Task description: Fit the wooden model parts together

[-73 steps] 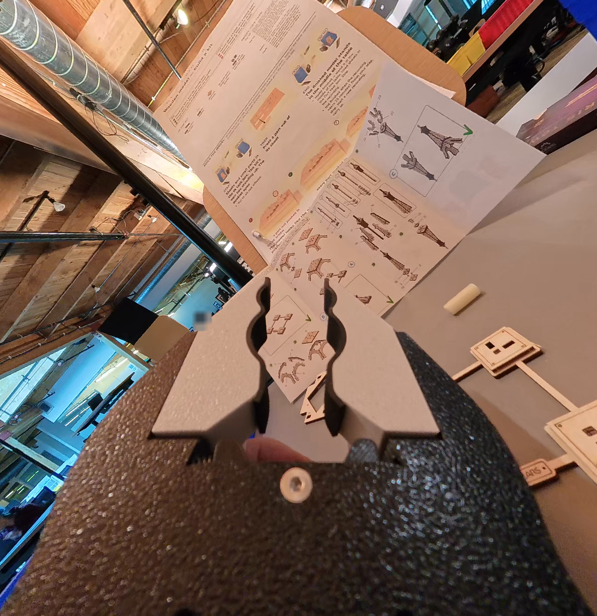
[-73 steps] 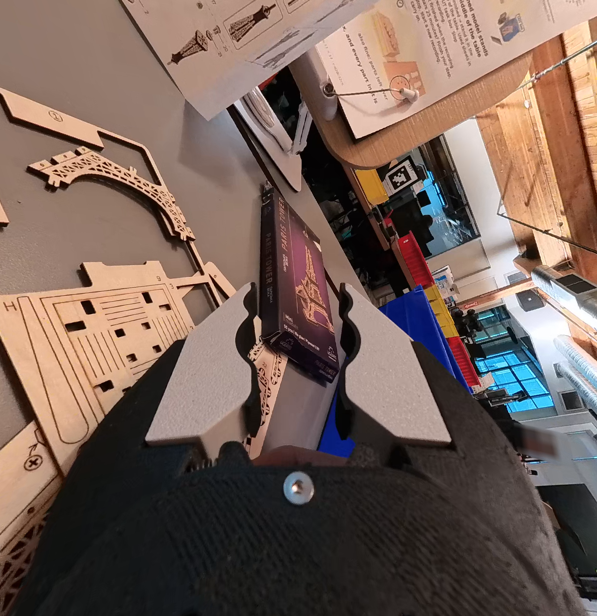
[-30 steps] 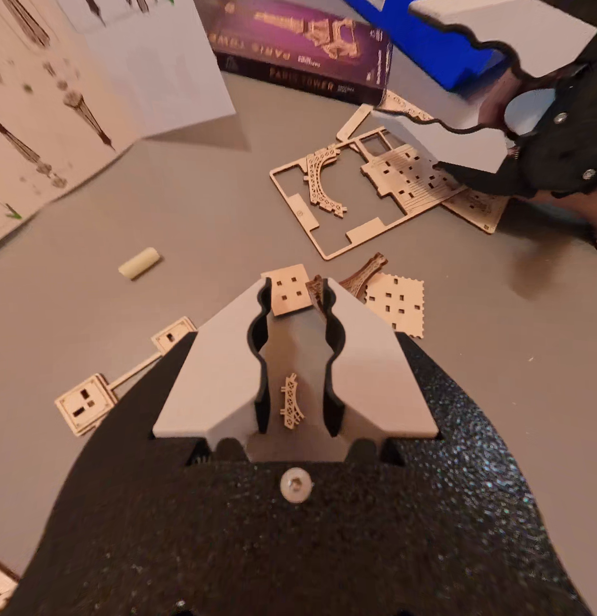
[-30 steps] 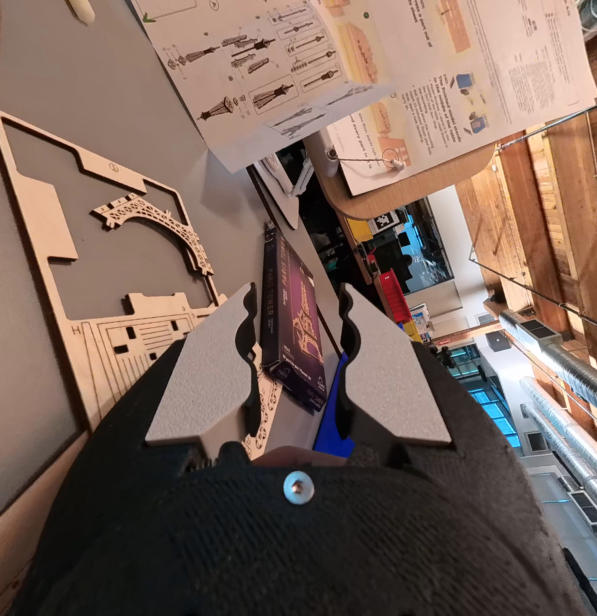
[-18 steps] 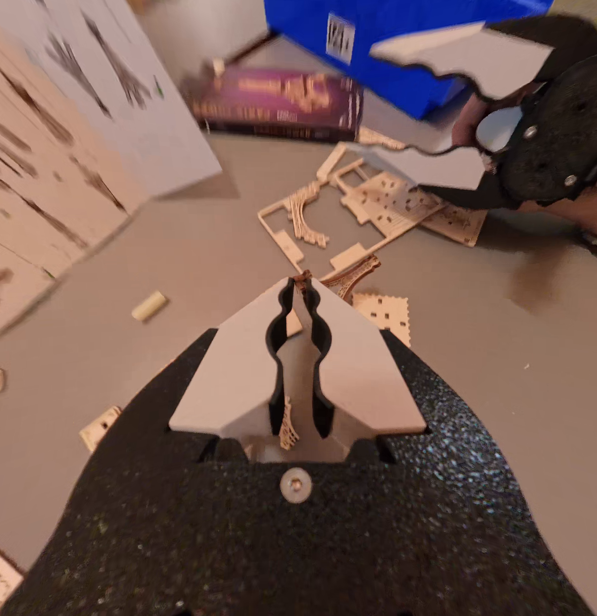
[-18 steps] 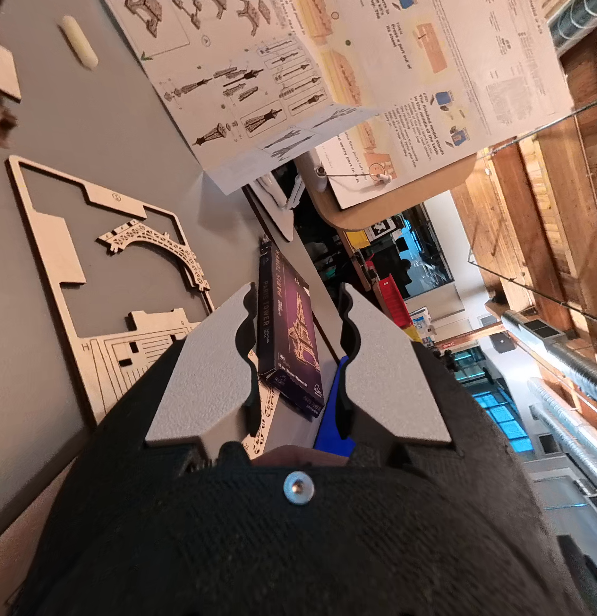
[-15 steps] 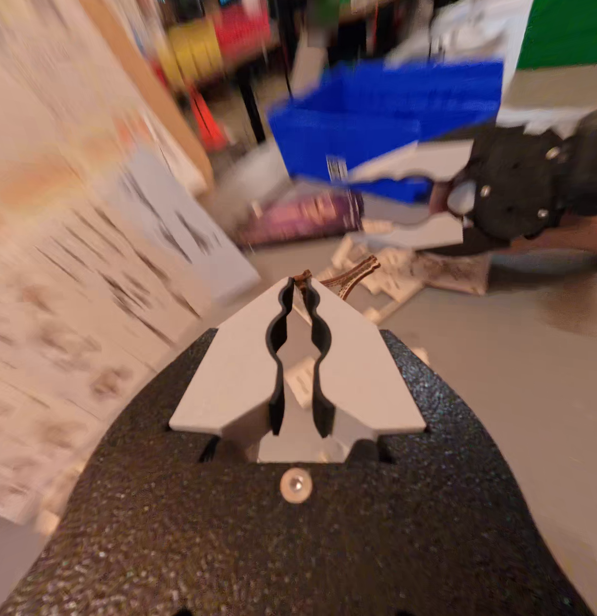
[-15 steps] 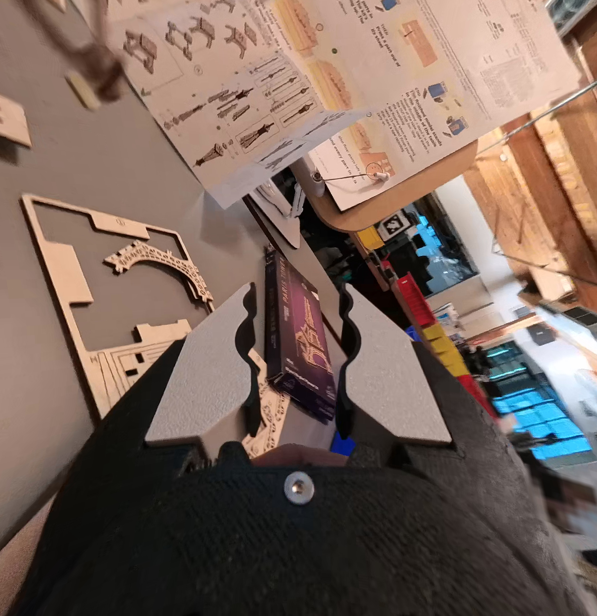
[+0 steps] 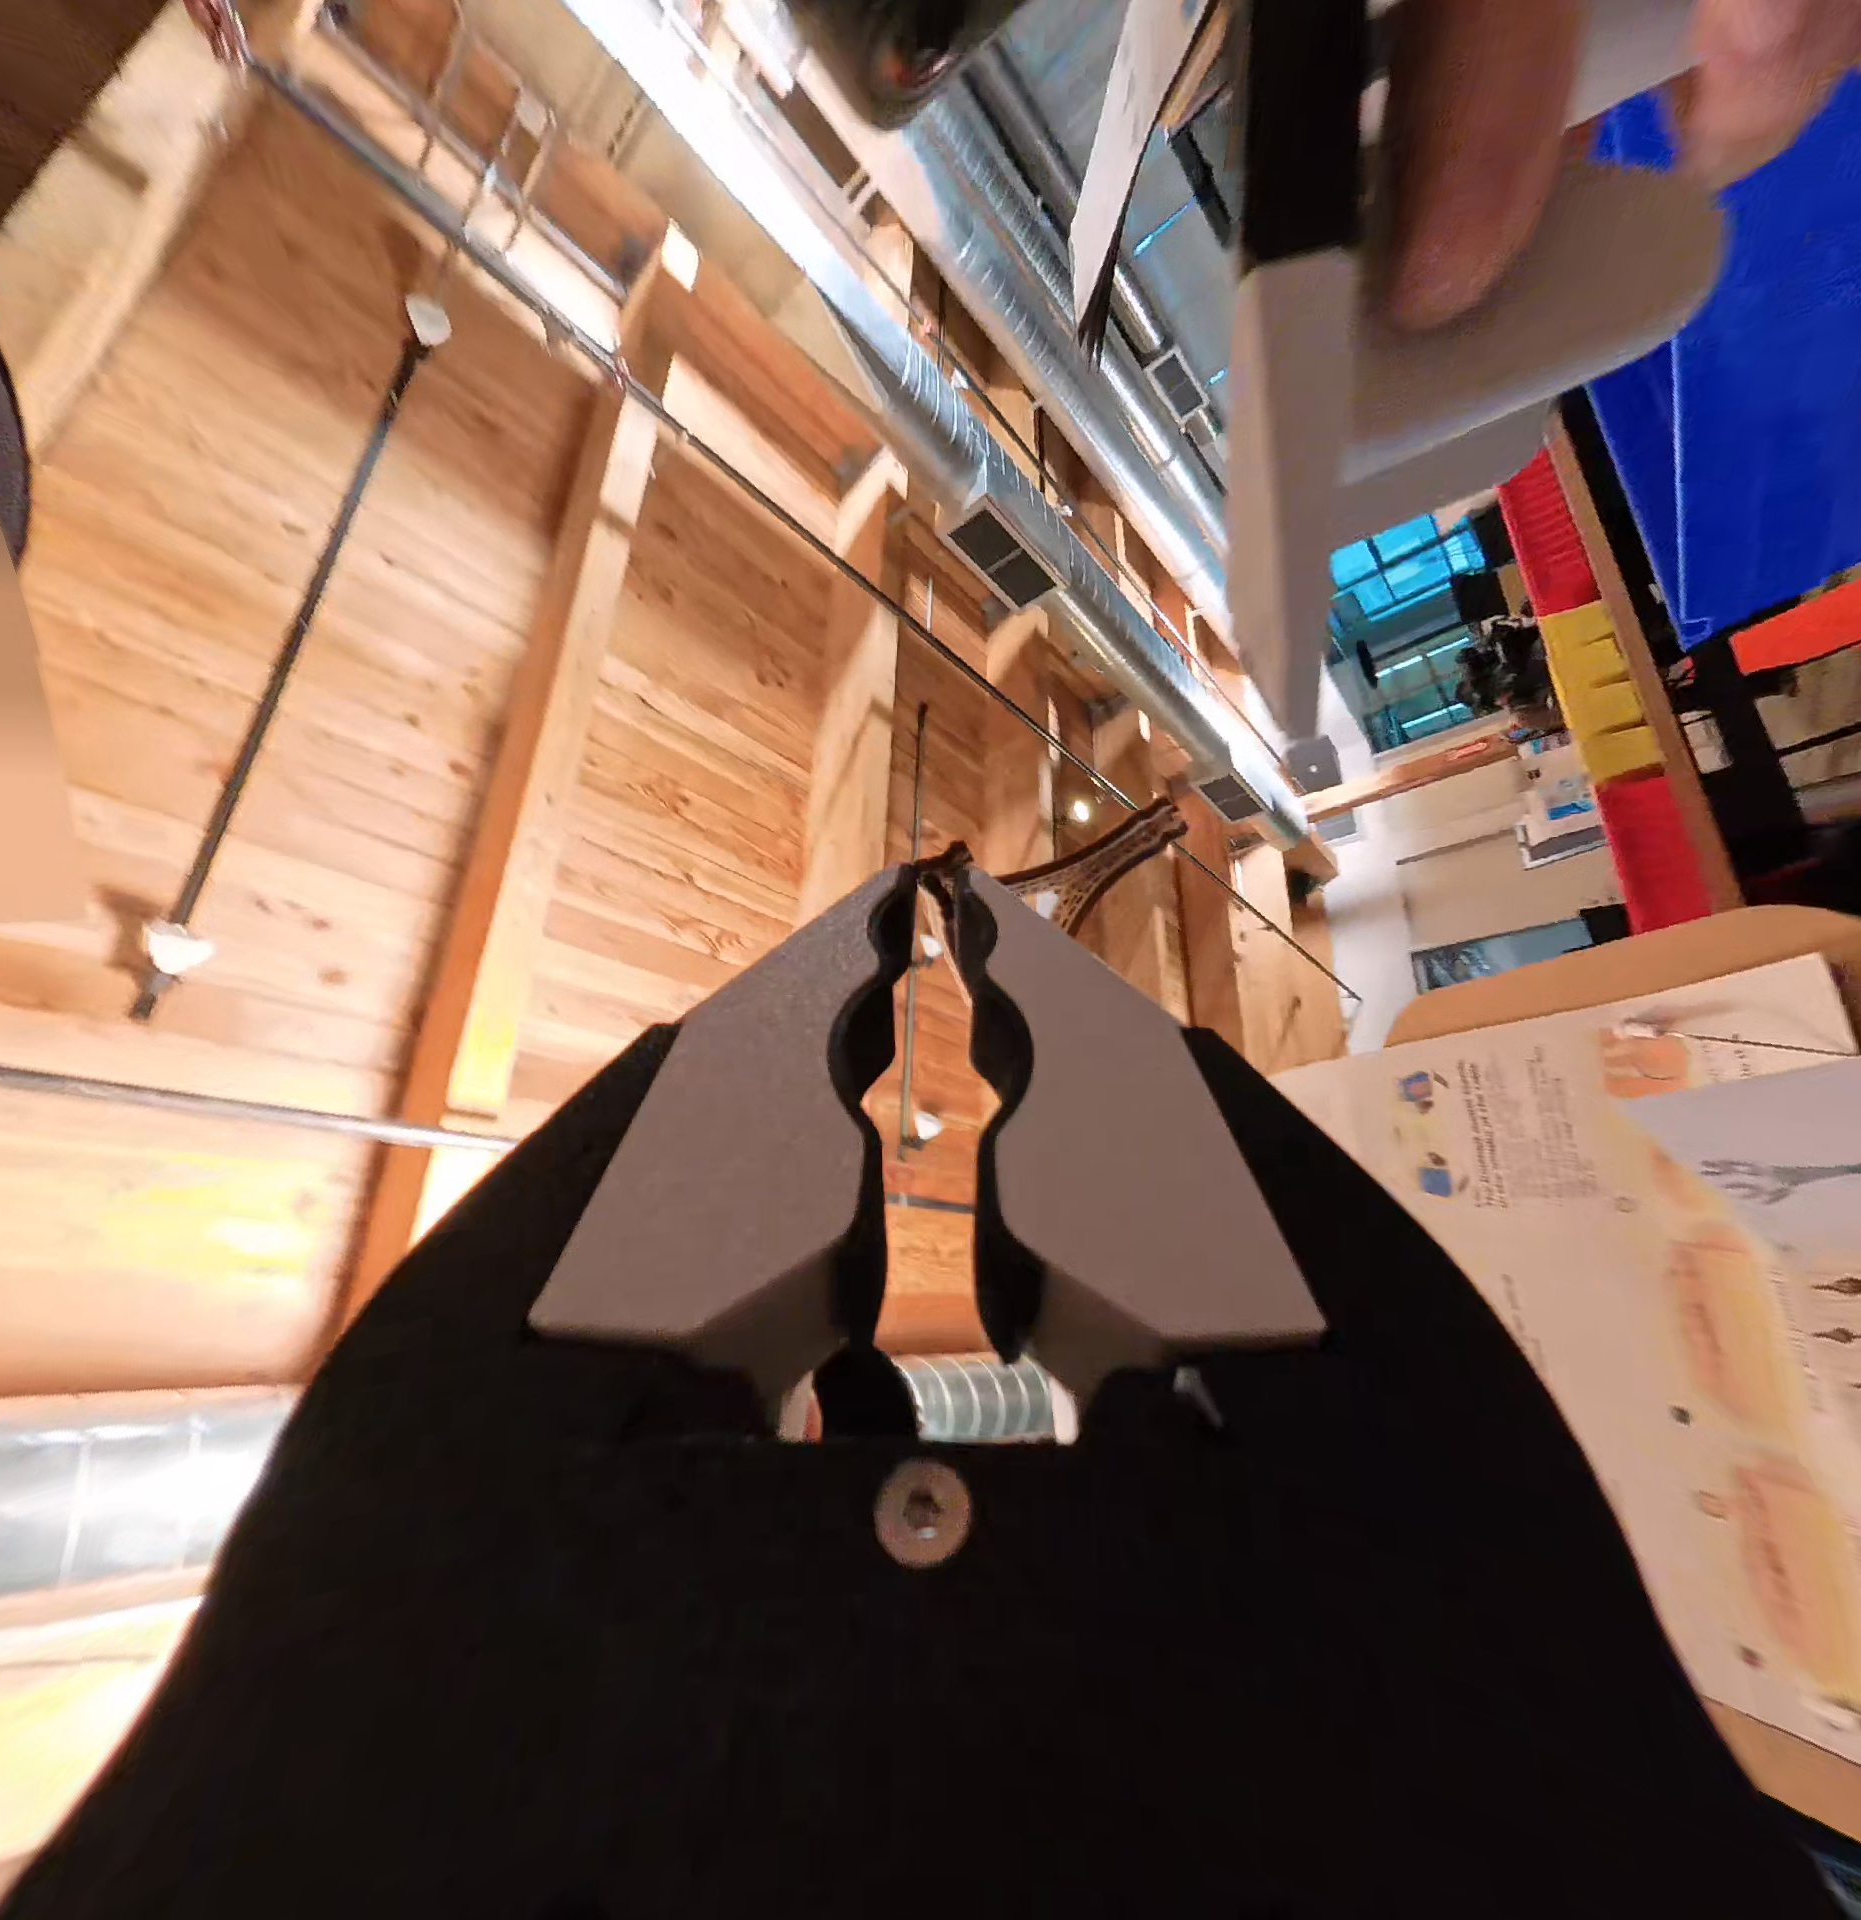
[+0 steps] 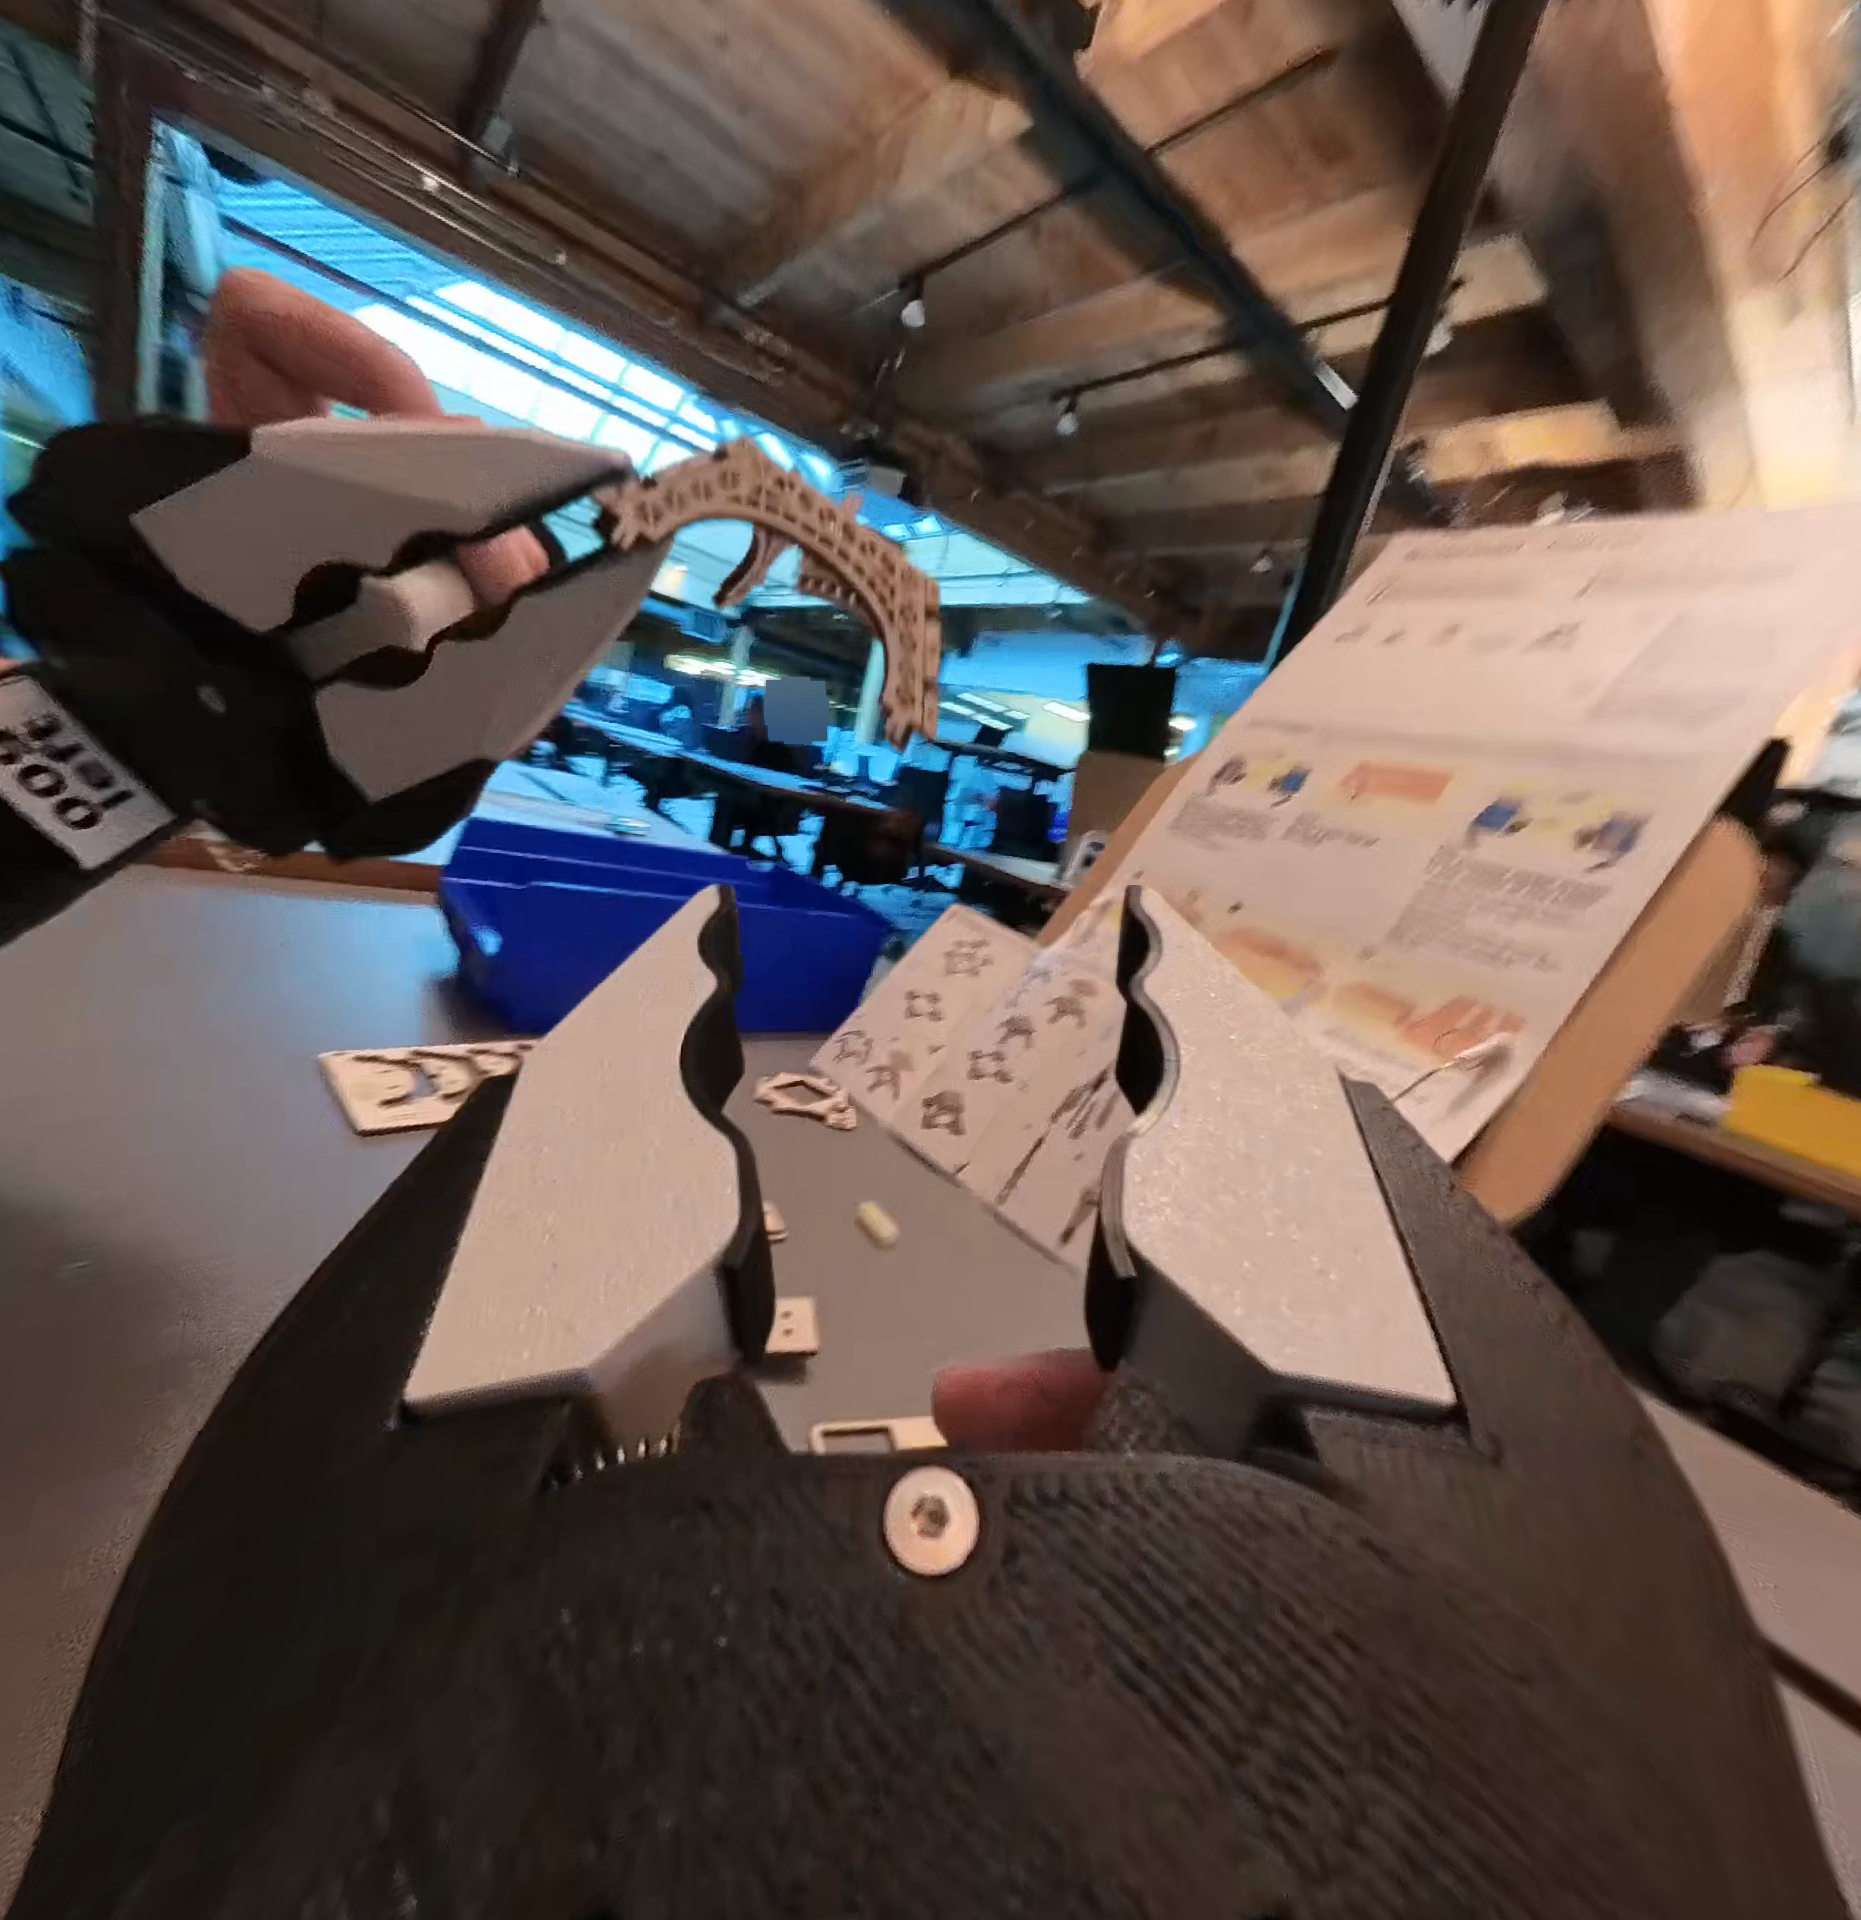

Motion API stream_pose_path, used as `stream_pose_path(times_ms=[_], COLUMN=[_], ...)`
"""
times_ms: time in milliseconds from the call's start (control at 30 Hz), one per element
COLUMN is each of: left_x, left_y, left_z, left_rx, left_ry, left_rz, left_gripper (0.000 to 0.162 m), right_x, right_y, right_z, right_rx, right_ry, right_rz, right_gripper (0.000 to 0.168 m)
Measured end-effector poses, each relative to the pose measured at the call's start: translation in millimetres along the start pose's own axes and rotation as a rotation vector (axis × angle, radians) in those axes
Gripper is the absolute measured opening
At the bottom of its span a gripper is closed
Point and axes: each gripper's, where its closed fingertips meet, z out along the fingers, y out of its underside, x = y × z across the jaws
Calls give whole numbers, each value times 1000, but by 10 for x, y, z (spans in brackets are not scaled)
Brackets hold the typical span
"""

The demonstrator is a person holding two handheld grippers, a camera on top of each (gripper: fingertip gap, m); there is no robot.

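My left gripper (image 9: 936, 883) is shut on one end of a brown wooden lattice arch part (image 9: 1097, 857) and holds it up in the air, pointing at the ceiling. In the right wrist view the left gripper (image 10: 625, 509) is at the upper left, and the arch part (image 10: 812, 540) curves out to its right, well above the table. My right gripper (image 10: 926, 914) is open and empty, below and to the right of the arch, apart from it. It shows blurred at the top right of the left wrist view (image 9: 1425, 312).
The grey table (image 10: 178, 1039) carries a cut-out wooden sheet piece (image 10: 417, 1081), a small loose part (image 10: 806, 1096), a pale stick (image 10: 876, 1223) and small square parts (image 10: 791, 1330). A blue bin (image 10: 645, 935) stands behind. An instruction sheet (image 10: 1477, 831) leans on a board at the right.
My left gripper shut on the arch part, lifted it off the table and tilted upward. My right gripper swung round from the wooden sheet to face it and opened wider.
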Motion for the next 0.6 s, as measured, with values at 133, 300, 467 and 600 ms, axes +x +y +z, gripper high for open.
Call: stream_pose_path(times_ms=[133, 300, 467, 600], left_x=[-105, -250, -243, -203], left_y=[-246, -427, -472, -506], left_z=[0, -19, -15, -22], left_rx=[91, 149, 167, 173], left_ry=[-25, -54, -54, -51], left_rz=[88, 120, 119, 104], left_gripper=[4, 4, 4, 4], right_x=[-58, -179, -215, -247], right_y=[-270, -523, -658, -572], right_z=[-9, -112, -176, -161], right_rx=[33, 97, 152, 121], right_ry=[89, 187, 246, 233], right_rz=[-186, -497, -565, -627], right_gripper=[55, 48, 27, 14])
